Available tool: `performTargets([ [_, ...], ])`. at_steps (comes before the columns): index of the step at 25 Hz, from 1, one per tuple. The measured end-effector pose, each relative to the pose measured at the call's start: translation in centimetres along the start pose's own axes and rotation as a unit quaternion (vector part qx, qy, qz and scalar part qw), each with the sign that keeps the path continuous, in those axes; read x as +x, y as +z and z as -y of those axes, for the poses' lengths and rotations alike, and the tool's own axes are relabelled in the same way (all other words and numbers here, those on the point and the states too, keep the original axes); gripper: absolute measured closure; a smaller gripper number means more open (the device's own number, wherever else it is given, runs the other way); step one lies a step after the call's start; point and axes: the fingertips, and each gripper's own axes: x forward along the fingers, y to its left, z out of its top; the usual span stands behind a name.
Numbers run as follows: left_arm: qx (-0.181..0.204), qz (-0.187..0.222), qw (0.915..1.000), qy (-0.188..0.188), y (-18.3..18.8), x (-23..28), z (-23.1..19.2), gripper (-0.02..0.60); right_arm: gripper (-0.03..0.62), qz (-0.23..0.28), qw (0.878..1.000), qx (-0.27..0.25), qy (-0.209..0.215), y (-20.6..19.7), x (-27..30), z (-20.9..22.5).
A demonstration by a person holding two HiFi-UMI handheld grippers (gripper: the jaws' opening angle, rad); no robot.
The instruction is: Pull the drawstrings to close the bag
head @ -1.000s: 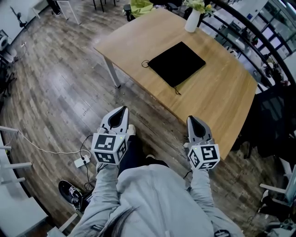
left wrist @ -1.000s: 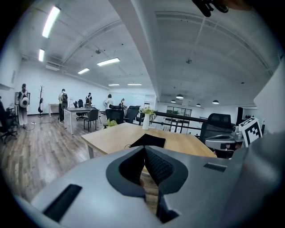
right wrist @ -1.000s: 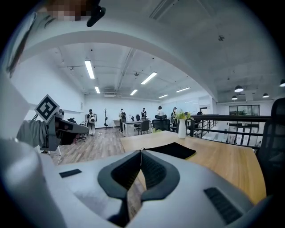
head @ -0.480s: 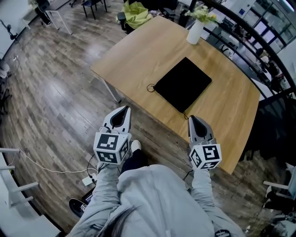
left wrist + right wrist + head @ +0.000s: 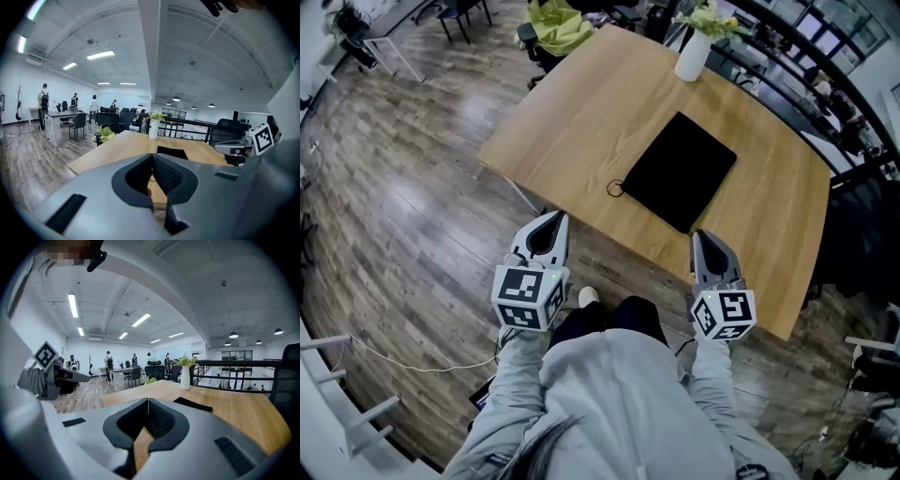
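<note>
**Bag** (image 5: 680, 185): black, flat, lying on the table (image 5: 581, 112) right of its middle, towards the near edge. Whether its mouth is open or drawn cannot be told.

**Drawstring loop** (image 5: 616, 188): thin ring on the wood at the bag's left corner. Any second string at the near corner cannot be made out.

**Masking:** in the left gripper view the gripper body hides the bag's near part. In the right gripper view the bag shows only as a thin dark edge.

**Left gripper** (image 5: 554, 218): clenched, jaws together, nothing between them. In the head view its tip sits just short of the table's near edge.

**Right gripper** (image 5: 704, 236): clenched, empty. In the head view its tip appears just beside the bag's near corner; contact cannot be judged.

**Vase** (image 5: 694, 54): white, at the table's far side, with its foliage cut by the frame top.

**People** (image 5: 43, 105): at far desks, too small to detail.

**Change from earlier:** a wide strip of floor then lay between the grippers and the table. Table and bag now lie much nearer, and both grippers remain clenched
</note>
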Motion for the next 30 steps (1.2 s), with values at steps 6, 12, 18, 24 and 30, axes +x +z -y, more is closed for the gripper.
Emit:
performTargets([
  [6,-0.001,-0.016,0.9995,-0.029,-0.3,2.6,-0.2,0.555,0.571,-0.022,0.999,0.006,-0.028,-0.9,0.3,0.9],
  [12,0.01,-0.032,0.9981,-0.051,0.4,7.3,0.1,0.555,0.571,-0.034,0.998,0.021,-0.055,-1.7,2.1,4.2],
  [18,0.033,-0.031,0.9958,-0.08,3.6,14.3,0.4,0.555,0.571,-0.031,0.995,0.032,-0.087,-0.8,5.4,8.7],
  [24,0.066,-0.036,0.9897,-0.122,7.2,22.7,2.6,0.555,0.571,-0.029,0.99,0.05,-0.129,0.1,8.0,14.3],
  [30,0.086,-0.035,0.9832,-0.157,9.1,26.5,5.2,0.555,0.571,-0.024,0.984,0.062,-0.167,0.7,7.5,17.8],
])
